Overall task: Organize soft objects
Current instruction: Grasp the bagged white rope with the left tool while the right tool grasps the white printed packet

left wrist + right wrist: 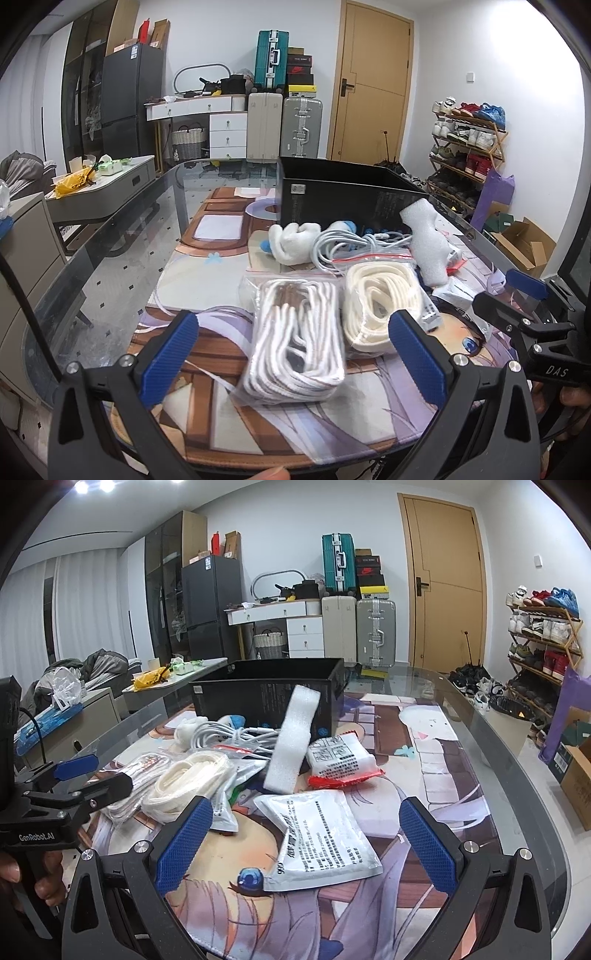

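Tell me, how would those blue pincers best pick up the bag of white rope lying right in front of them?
Probably across its narrow width, near the middle. The bag of white rope lies flat and lengthwise between the open fingers of the left gripper, so coming straight down from above lets the pads close on its two long sides. The cream rope bag crowds the right side, so keep that finger close in.

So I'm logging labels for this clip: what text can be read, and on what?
"DAS": right gripper body, left wrist view.
"GenRobot.AI": left gripper body, right wrist view.
"999": corner of the flat white sachet.
Sachet print, black box label, shoe boxes: too small.
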`<state>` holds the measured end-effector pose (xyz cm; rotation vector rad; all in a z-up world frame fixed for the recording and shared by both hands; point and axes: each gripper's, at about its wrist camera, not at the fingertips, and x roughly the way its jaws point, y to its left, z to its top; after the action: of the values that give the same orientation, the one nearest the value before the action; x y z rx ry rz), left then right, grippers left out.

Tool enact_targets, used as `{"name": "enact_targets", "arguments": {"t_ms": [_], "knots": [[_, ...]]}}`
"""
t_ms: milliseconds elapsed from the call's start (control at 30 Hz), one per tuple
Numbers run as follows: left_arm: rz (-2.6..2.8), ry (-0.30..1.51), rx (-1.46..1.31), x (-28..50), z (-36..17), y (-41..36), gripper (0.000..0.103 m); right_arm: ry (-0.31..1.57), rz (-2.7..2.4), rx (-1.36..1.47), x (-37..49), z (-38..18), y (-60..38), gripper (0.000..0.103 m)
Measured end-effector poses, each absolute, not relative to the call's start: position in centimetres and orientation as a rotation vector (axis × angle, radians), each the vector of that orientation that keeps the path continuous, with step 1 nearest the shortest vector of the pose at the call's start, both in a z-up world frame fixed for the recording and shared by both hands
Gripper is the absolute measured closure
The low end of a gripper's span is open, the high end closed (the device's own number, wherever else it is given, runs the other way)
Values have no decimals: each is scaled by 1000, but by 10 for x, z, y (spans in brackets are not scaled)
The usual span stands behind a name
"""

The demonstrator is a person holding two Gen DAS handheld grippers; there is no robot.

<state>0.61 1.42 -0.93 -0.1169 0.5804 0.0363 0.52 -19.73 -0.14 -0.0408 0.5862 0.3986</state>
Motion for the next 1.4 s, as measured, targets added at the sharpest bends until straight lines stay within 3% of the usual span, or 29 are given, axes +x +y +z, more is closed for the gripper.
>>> {"name": "enact_targets", "arguments": {"t_ms": [733,1033,1100,1200,1267,1333,1400], "knots": [[41,713,-94,34,-29,31,0,739,379,-61,40,-18,-194,1],[34,734,-91,37,-31,32,1,760,400,-133,39,-23,-184,22],[28,735,-69,38,-31,30,2,754,427,-141,37,-22,-182,33],[6,734,-24,39,-30,25,18,745,458,-153,33,-21,-177,49],[-18,727,-19,37,-28,23,40,741,462,-158,31,-21,-175,51],[-25,720,-11,35,-27,20,52,737,467,-155,30,-21,-175,54],[-27,717,-19,33,-26,21,55,732,470,-155,28,-21,-175,59]]}}
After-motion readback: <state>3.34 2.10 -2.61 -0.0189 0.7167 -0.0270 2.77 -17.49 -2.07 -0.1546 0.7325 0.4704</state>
